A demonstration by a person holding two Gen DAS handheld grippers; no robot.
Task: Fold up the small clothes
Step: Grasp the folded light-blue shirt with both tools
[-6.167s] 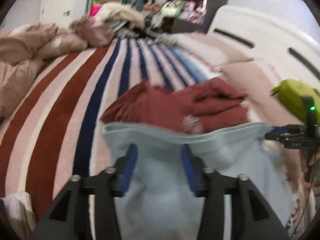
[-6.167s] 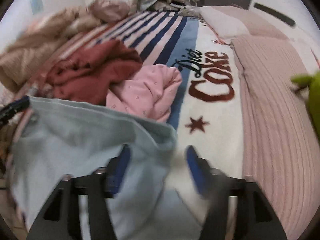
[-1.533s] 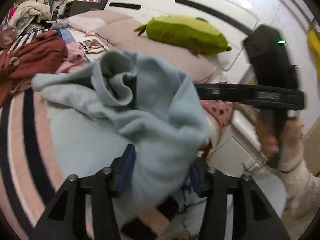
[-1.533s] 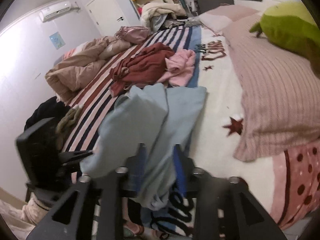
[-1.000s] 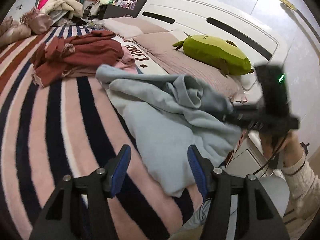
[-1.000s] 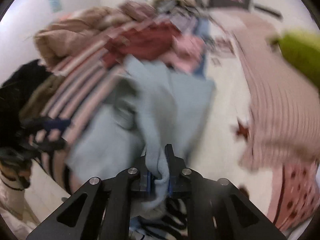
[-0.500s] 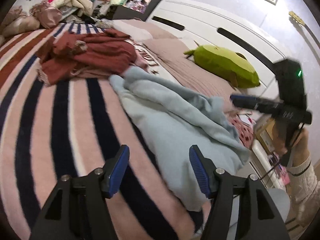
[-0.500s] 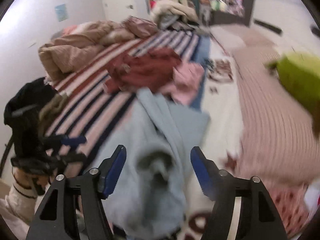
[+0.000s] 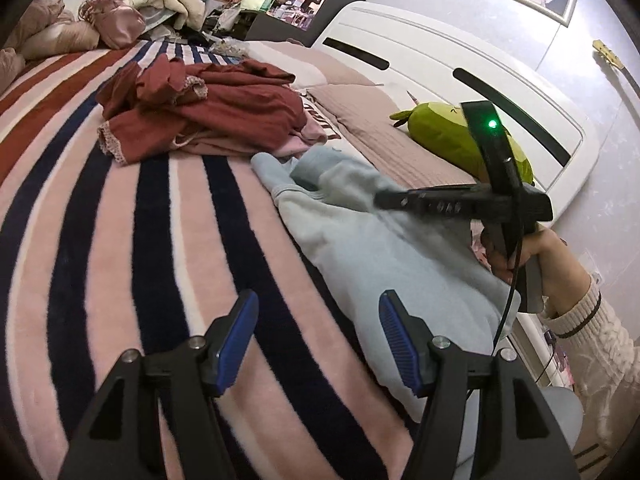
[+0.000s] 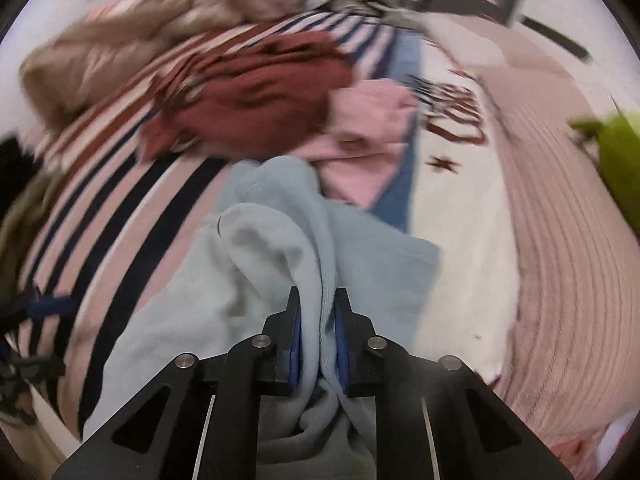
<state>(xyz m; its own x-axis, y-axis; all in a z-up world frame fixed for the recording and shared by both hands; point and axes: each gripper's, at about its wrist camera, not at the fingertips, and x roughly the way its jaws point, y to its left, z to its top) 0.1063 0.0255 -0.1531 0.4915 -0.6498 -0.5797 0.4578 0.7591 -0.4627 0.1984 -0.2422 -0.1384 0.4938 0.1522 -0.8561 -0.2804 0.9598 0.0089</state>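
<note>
A light blue garment (image 9: 360, 240) lies crumpled on the striped blanket (image 9: 120, 248) near the bed's edge. My left gripper (image 9: 316, 320) is open and empty, hovering just left of the garment's near end. My right gripper (image 10: 317, 312) is shut on a bunched fold of the same light blue garment (image 10: 272, 264) and holds it up a little. The right gripper also shows in the left wrist view (image 9: 384, 199), over the garment's middle. A dark red garment (image 9: 208, 108) and a pink one (image 10: 368, 128) lie in a pile beyond it.
A green plush toy (image 9: 448, 140) lies on the pink ribbed cover (image 10: 560, 240) by the white headboard (image 9: 460, 80). A beige duvet (image 10: 100, 52) is heaped at the far left. The bed's edge runs close on the right of the left wrist view.
My left gripper let go of the blue garment and stays open over the blanket. My right gripper, open half a second ago, has shut on a fold of the garment again.
</note>
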